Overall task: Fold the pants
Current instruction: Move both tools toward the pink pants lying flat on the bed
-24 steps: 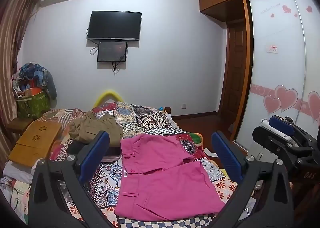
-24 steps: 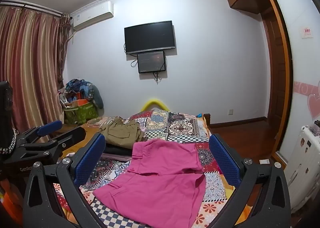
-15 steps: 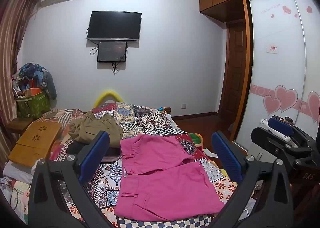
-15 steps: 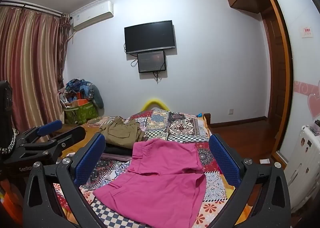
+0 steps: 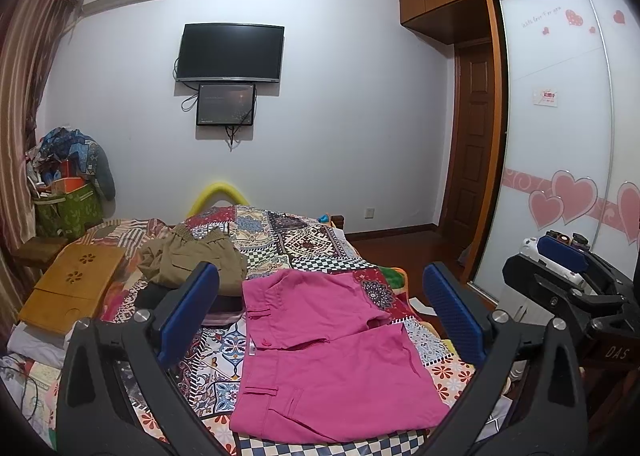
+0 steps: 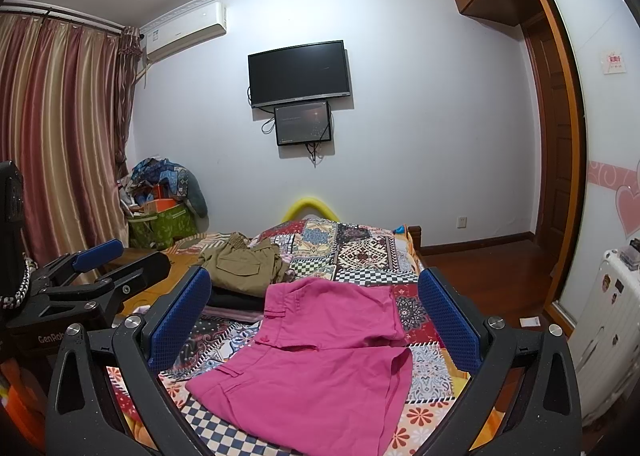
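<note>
Left claw (image 5: 320, 312) drifted slightly down-left — pink pants (image 5: 332, 356) unmoved.

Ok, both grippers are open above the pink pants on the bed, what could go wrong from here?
The pink pants lie directly on the patchwork quilt, so an open left gripper or right gripper might pinch the quilt too. The khaki pants sit close beside them and could get snagged or dragged.

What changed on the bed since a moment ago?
Nothing you can see. The pink pants lie spread flat on the patchwork quilt, untouched. The left gripper and right gripper hang open above them as before, and the khaki pants stayed put too.
</note>
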The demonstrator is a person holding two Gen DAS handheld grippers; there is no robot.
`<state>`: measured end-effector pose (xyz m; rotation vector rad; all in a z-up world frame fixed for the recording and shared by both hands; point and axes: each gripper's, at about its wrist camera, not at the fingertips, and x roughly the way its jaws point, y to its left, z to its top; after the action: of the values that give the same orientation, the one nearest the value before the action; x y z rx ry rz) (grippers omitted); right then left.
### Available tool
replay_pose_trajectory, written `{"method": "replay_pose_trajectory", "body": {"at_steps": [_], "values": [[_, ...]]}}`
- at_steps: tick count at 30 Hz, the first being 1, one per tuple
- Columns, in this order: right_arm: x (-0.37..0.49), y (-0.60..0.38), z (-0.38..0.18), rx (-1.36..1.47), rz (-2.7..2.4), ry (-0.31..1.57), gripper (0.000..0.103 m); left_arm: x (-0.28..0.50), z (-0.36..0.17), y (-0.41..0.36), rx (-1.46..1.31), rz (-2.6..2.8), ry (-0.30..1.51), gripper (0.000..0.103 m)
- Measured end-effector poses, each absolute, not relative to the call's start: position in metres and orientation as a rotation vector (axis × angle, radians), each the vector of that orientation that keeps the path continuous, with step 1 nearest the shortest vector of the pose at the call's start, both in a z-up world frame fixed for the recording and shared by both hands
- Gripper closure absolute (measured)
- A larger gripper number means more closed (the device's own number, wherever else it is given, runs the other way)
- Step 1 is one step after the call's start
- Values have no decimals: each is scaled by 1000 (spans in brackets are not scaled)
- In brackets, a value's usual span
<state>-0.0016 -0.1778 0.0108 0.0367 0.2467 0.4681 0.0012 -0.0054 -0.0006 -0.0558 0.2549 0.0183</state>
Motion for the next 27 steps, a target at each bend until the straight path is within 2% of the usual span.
{"method": "replay_pose_trajectory", "body": {"at_steps": [27], "values": [[21, -185, -3, 51, 441, 285, 0, 21, -10, 5, -70, 35, 280, 0]]}}
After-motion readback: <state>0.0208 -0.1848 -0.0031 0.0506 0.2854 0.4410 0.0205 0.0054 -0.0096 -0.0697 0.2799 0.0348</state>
